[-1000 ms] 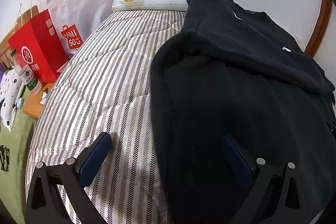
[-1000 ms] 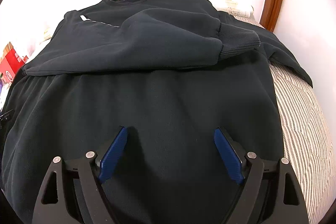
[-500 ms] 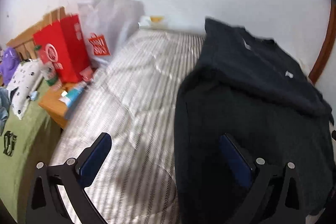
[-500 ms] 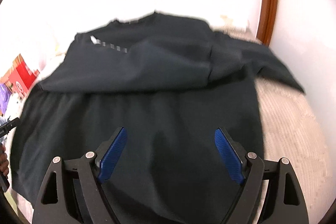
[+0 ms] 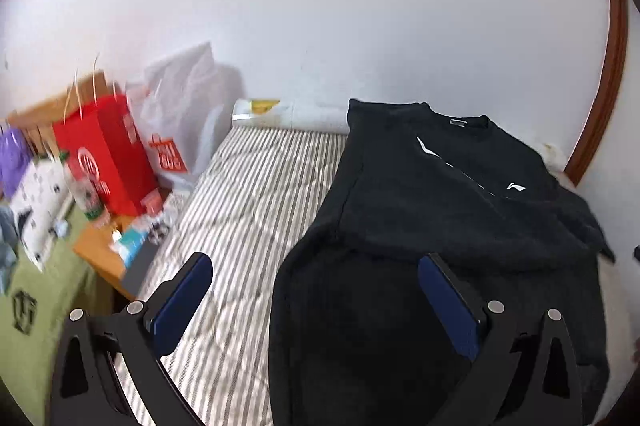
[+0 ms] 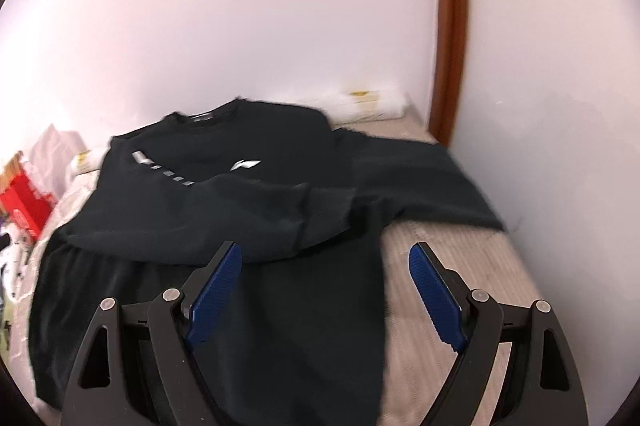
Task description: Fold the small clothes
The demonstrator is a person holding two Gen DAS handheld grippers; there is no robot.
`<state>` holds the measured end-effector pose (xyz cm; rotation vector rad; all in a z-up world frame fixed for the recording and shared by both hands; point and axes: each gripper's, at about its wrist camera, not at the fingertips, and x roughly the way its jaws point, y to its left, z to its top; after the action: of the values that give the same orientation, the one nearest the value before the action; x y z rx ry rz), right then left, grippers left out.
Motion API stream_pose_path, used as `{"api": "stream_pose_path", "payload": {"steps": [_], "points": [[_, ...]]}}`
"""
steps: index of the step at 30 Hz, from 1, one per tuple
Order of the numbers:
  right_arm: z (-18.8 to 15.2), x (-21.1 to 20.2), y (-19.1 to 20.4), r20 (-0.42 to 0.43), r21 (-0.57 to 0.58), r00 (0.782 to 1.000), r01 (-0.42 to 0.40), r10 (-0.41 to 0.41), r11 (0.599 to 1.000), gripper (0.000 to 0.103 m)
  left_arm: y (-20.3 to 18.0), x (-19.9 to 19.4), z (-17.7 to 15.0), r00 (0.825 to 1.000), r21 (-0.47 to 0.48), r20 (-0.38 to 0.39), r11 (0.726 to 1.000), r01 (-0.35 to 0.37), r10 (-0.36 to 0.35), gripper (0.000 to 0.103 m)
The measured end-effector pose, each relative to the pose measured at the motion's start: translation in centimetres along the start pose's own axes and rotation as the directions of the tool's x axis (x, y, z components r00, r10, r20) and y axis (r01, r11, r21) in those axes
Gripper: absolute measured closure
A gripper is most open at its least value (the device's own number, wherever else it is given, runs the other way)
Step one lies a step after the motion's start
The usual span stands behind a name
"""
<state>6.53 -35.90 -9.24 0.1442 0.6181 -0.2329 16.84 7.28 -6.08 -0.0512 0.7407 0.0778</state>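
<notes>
A black sweatshirt with a white logo lies flat on the striped mattress, one sleeve folded across its chest. It also shows in the right wrist view, where the other sleeve stretches right toward the wall. My left gripper is open and empty, held above the sweatshirt's left edge. My right gripper is open and empty, held above the sweatshirt's right side near its hem.
A red paper bag and a white plastic bag stand left of the bed on a small wooden table with bottles. A white box lies at the bed's head. A brown door frame rises at the right.
Both grippers have pulled back and up from the sweatshirt, so more of the wall and the bed shows. Both stay open. The sweatshirt has not moved.
</notes>
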Motion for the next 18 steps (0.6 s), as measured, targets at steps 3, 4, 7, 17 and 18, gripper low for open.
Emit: {"api": "stream_pose_path", "payload": {"steps": [3, 4, 7, 17, 18], "points": [[0.8, 0.9, -1.7, -0.019, 0.019, 1.000, 0.008, -0.007, 1.000, 0.018, -1.3, 0.5, 1.3, 1.000, 0.016, 0.001, 1.000, 0.013, -0.013, 0.000], [1.0, 1.5, -2.3, -0.045, 0.025, 0.999, 0.000, 0.001, 1.000, 0.018, -1.5, 0.7, 1.6, 1.000, 0.014, 0.004, 1.000, 0.017, -0.017, 0.000], [1.4, 2.8, -3.9, -0.067, 0.040, 0.998, 0.006, -0.004, 0.999, 0.018, -2.1, 1.7, 2.6, 1.000, -0.004, 0.003, 1.000, 0.019, -0.019, 0.000], [1.7, 8.2, -10.0, -0.104, 0.087, 0.992, 0.084, -0.075, 0.993, 0.034, -2.9, 5.4, 5.2, 0.998, -0.042, 0.046, 0.998, 0.037, -0.035, 0.000], [1.6, 8.7, -11.2, -0.112, 0.110, 0.990, 0.095, -0.083, 0.989, 0.034, -3.1, 5.9, 5.4, 0.998, -0.047, 0.051, 0.998, 0.034, -0.031, 0.000]]}}
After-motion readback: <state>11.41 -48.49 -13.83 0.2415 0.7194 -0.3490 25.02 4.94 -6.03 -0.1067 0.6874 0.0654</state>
